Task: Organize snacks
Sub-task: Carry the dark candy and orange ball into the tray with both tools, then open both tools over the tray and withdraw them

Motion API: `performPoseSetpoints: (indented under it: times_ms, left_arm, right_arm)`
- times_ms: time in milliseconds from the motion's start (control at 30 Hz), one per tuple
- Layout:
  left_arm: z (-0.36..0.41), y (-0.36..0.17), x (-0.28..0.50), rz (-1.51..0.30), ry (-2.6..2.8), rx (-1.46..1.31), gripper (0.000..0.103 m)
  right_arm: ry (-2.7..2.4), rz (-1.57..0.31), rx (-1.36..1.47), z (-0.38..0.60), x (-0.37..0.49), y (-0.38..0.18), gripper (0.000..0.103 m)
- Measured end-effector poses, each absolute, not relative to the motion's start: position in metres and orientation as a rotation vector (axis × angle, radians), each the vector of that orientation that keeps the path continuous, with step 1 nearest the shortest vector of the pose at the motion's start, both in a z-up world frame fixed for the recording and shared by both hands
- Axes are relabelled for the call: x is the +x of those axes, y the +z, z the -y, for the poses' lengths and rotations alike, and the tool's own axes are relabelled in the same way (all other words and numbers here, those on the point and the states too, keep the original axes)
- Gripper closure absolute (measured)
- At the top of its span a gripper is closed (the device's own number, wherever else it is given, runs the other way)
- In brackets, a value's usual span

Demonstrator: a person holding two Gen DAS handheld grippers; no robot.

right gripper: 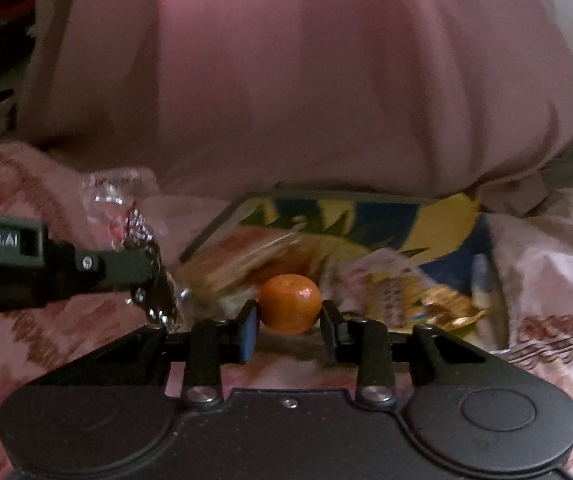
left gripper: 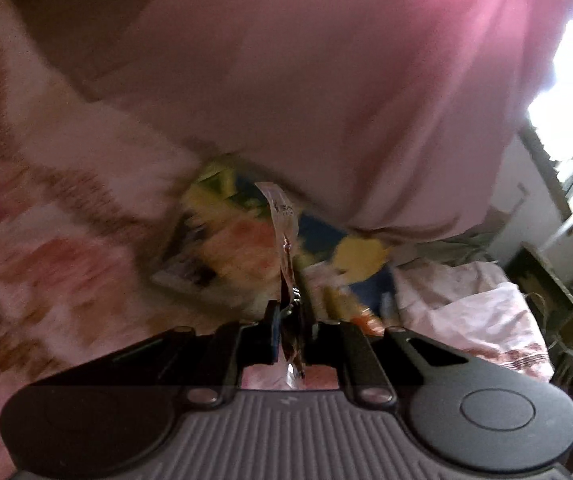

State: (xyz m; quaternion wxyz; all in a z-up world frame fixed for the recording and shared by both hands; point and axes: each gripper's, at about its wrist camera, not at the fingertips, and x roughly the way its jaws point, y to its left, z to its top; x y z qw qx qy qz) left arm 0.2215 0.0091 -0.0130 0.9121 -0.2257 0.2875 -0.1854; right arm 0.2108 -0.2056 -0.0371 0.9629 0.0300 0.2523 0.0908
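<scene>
My left gripper [left gripper: 291, 307] is shut on a thin, shiny snack packet [left gripper: 284, 236] that stands up edge-on between its pads, held above a colourful tray [left gripper: 222, 184]. From the right wrist, that same left gripper [right gripper: 157, 280] comes in from the left with the crinkly packet [right gripper: 126, 216] in it. My right gripper [right gripper: 289, 312] is shut on a small orange mandarin [right gripper: 290, 308], pressed between both pads. Behind the mandarin lies the colourful tray [right gripper: 438, 216], holding several snack packets [right gripper: 398, 292]; they are blurred.
A person in a pink top [right gripper: 306, 80] sits right behind the tray and fills the upper part of both views. A pink floral bedspread [left gripper: 46, 220] lies beneath everything. A crumpled pale bag [left gripper: 466, 304] sits to the right, with dark furniture [left gripper: 542, 272] beyond.
</scene>
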Motion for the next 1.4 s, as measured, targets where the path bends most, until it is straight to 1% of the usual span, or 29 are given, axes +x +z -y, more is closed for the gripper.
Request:
performPoseSetpoints:
  times_ms: [133,267,433,600,733,933,1100,1300,1367,1400]
  left_arm:
    - [0.024,0.0,0.25,-0.586,-0.436,-0.397,0.093]
    - [0.056,0.004,0.285,-0.621,-0.472,-0.349,0.093]
    - [0.087,-0.001,0.318,-0.683,-0.511,-0.344,0.093]
    - [0.114,-0.014,0.341,-0.76,-0.508,-0.299,0.093]
    - [0.125,-0.025,0.35,-0.808,-0.479,-0.276,0.093]
    - [0.133,-0.026,0.359,-0.83,-0.438,-0.244,0.092]
    - [0.144,-0.024,0.36,-0.844,-0.402,-0.182,0.091]
    - [0.15,-0.024,0.358,-0.856,-0.376,-0.157,0.089]
    - [0.152,-0.024,0.357,-0.857,-0.37,-0.143,0.083]
    - [0.153,-0.024,0.357,-0.861,-0.367,-0.14,0.081]
  right_arm:
    - [0.1,-0.509,0.093,0.23,0.224,-0.042,0.068]
    - [0.012,-0.519,0.164,0.256,0.235,-0.05,0.068]
    - [-0.084,-0.543,0.262,0.288,0.247,-0.06,0.068]
    - [-0.119,-0.585,0.283,0.298,0.253,-0.07,0.068]
    - [-0.115,-0.6,0.252,0.295,0.255,-0.073,0.068]
    - [-0.096,-0.616,0.252,0.295,0.26,-0.076,0.067]
    - [-0.087,-0.641,0.283,0.3,0.262,-0.08,0.065]
    - [-0.075,-0.627,0.327,0.304,0.259,-0.079,0.064]
    - [-0.074,-0.621,0.333,0.304,0.259,-0.077,0.063]
    - [-0.074,-0.617,0.336,0.305,0.258,-0.076,0.061]
